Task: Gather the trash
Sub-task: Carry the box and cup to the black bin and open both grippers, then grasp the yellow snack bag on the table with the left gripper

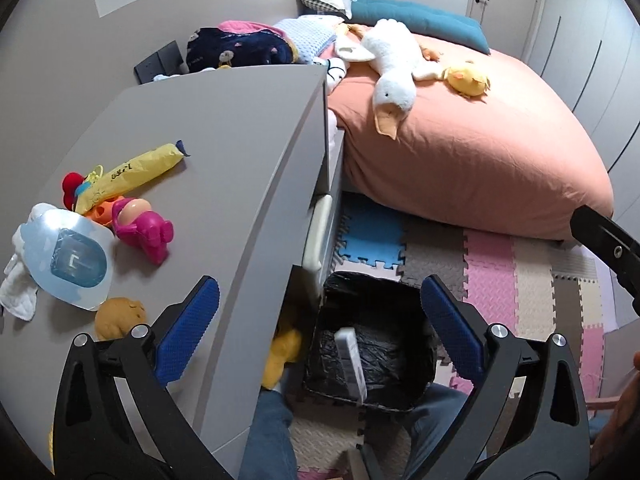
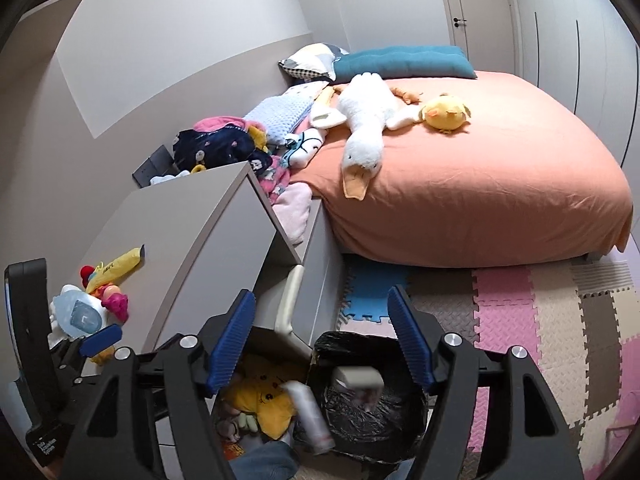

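A white rectangular plastic package (image 1: 351, 364) is lying inside the black-lined bin (image 1: 372, 300), lower centre of frame, between the left gripper (image 1: 320, 334)'s spread, empty blue-padded fingers (image 1: 188, 330). The right gripper (image 2: 323, 338) is hanging released over the bin (image 2: 400, 432).

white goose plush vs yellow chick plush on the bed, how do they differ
The white goose plush is long and stretched out, far larger; the yellow chick plush is small and round. The goose's head reaches toward the bed's near edge; the chick sits farther back. Both lie on the orange bedcover, apparently touching.
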`<action>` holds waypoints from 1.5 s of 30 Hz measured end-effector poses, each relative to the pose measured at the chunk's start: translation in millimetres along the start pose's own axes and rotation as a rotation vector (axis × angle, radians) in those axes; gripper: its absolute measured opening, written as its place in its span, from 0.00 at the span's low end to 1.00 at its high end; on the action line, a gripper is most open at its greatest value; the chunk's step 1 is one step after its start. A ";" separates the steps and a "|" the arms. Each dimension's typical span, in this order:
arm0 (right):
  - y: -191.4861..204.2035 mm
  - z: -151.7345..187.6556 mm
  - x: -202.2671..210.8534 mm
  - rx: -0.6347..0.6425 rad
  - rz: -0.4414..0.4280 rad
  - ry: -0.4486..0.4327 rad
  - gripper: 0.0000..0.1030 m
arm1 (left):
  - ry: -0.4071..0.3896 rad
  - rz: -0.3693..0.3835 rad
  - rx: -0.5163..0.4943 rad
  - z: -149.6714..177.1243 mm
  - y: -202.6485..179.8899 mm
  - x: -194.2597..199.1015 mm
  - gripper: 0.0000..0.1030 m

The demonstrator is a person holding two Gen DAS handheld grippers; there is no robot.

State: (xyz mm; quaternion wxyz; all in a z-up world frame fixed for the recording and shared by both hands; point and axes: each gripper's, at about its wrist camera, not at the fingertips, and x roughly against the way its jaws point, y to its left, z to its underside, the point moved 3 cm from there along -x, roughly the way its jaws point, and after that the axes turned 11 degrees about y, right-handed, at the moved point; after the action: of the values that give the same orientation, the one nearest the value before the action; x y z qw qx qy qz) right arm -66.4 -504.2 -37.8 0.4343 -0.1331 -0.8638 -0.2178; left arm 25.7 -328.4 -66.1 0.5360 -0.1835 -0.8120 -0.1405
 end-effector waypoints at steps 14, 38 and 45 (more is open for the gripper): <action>25.0 7.9 -11.4 0.045 -0.014 0.034 0.72 | -0.026 -0.042 0.018 12.7 30.0 19.1 0.94; 143.1 52.1 -4.1 0.289 -0.160 0.053 0.81 | -0.059 -0.162 0.308 114.5 149.5 74.3 0.94; 182.8 71.0 -6.4 0.385 -0.214 0.081 0.81 | -0.055 -0.188 0.402 149.3 182.0 83.8 0.94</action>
State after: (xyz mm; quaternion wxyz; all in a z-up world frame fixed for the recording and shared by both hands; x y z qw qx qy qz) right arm -35.2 -310.5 -32.8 0.4605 0.0537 -0.8805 -0.0988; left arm -44.9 -90.0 -40.8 0.5240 0.0000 -0.8515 -0.0201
